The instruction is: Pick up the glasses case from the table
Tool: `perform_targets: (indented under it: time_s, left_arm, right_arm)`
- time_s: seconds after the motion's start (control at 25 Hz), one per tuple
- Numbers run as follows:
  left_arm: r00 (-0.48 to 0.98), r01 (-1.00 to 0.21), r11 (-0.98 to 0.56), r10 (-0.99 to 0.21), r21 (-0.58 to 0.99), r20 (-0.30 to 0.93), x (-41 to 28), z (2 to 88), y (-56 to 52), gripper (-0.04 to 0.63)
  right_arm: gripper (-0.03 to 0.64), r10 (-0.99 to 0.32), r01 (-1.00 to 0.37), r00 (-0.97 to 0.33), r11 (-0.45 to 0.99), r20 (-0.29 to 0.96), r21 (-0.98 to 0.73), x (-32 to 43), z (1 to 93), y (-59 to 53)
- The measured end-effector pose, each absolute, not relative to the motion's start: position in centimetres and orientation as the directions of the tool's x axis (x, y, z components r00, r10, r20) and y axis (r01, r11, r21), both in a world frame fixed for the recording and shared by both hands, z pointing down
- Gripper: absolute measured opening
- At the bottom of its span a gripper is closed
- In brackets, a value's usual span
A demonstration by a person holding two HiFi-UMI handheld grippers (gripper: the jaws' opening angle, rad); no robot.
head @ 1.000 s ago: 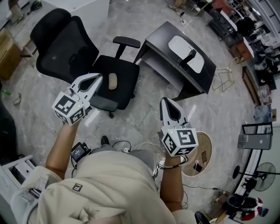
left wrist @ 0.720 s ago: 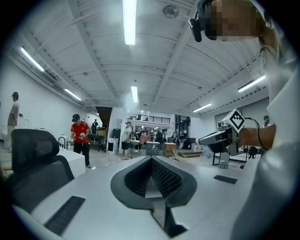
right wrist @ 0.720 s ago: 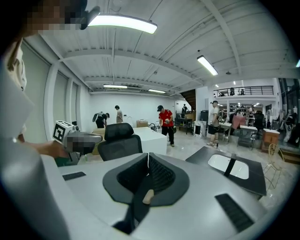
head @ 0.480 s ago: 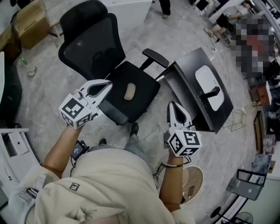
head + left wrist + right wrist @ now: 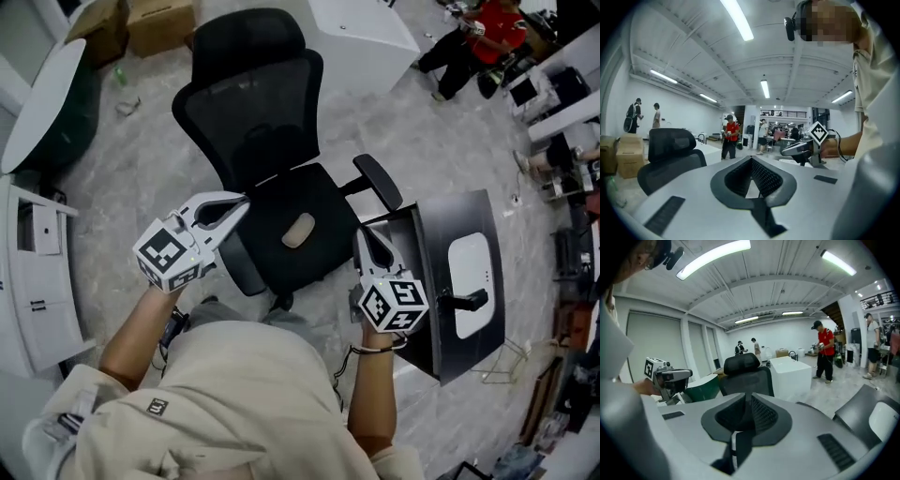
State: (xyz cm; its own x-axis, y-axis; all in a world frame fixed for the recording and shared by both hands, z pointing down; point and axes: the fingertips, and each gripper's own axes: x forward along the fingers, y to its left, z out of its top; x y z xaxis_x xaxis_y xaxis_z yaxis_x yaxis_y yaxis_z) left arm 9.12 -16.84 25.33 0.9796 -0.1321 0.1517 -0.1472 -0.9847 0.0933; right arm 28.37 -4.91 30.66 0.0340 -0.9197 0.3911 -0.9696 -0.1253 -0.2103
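Big open office, pale marble-look floor [image 5: 122, 187], with a black office chair [image 5: 281, 178] in the middle and a small dark counter [image 5: 427, 281] off to the right. Best I can tell, the glasses case [image 5: 469, 267] is the white rounded oblong lying flat on that counter. There's also a beige lump [image 5: 298, 230] on the chair seat, but the task says counter.

The case's long axis runs near to far, and a black thing [image 5: 461, 302] lies across its near half. My guess is a hard shell, light, smooth and a bit slippery, so I'd pinch across the short width on the bare far half.

The left tongs [image 5: 246, 200] are closed tip to tip on nothing. The right tongs [image 5: 363, 234] have just cracked open a sliver with nothing between them. They hover near the counter's left edge, short of the case.
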Motion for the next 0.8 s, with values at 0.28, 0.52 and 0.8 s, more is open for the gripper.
perform_targets:
  time_s: [0.28,0.52,0.8]
  left_arm:
    - [0.936,-0.296,-0.946,-0.26,0.132,0.235,7.9,28.1,-18.4,0.014]
    - [0.911,-0.352,-0.923,-0.3,0.156,0.283,8.1,30.5,-19.5,0.014]
    - [0.894,-0.391,-0.901,-0.324,0.188,0.31,7.8,32.8,-19.5,0.015]
  right_arm:
    - [0.096,-0.866,-0.958,-0.14,-0.005,0.481,-0.287,29.5,37.2,-10.3]
    - [0.153,-0.823,-0.938,-0.214,0.022,0.526,-0.347,30.1,42.3,-13.5]
    - [0.212,-0.776,-0.909,-0.244,-0.026,0.581,-0.415,30.5,48.9,-15.6]
